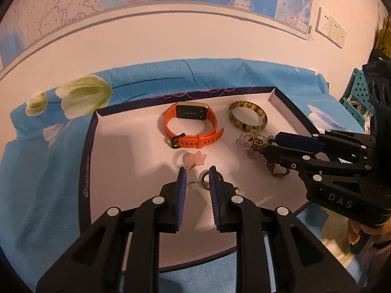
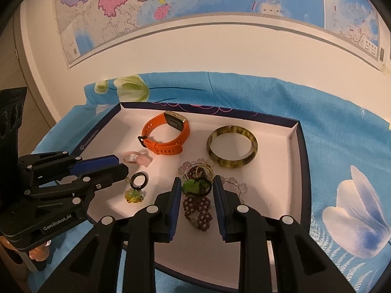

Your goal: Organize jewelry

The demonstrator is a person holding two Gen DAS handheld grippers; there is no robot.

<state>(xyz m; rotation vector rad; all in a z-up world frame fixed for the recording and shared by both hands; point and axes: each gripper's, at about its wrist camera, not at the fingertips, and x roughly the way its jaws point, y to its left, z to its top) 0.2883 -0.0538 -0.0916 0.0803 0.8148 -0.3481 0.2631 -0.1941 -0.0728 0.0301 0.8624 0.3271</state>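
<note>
Right gripper (image 2: 197,190): its jaws are standing slightly apart, straddling a green pendant (image 2: 193,187) without clearly pressing on it; nothing is being held.
Left gripper (image 1: 198,178): its jaws are standing narrowly apart over a dark ring (image 2: 139,180), with nothing gripped.
Snag risk: directly under the right jaws a maroon beaded bracelet (image 2: 198,210) and a clear bead strand (image 2: 235,186) are lying tangled with the pendant, so closing here is likely dragging the whole cluster up instead of one piece.
Slip risk: the ring and the yellow-green charm (image 2: 133,195) beside it are lying flat and small beneath the left jaws; pads are probably skating over them or nudging them away.
Crowding risk: both grippers are working close together, so a sideways move is risking a knock.
Tray (image 2: 297,131): it is holding every piece loose, with no compartments.
Just beyond the left jaws: a pink hair tie (image 1: 194,159).
Farther ahead: an orange smartwatch (image 1: 190,127), lying on its side.
Far right of it: a mottled bangle (image 1: 248,119), lying flat and apart from the tangle.
</note>
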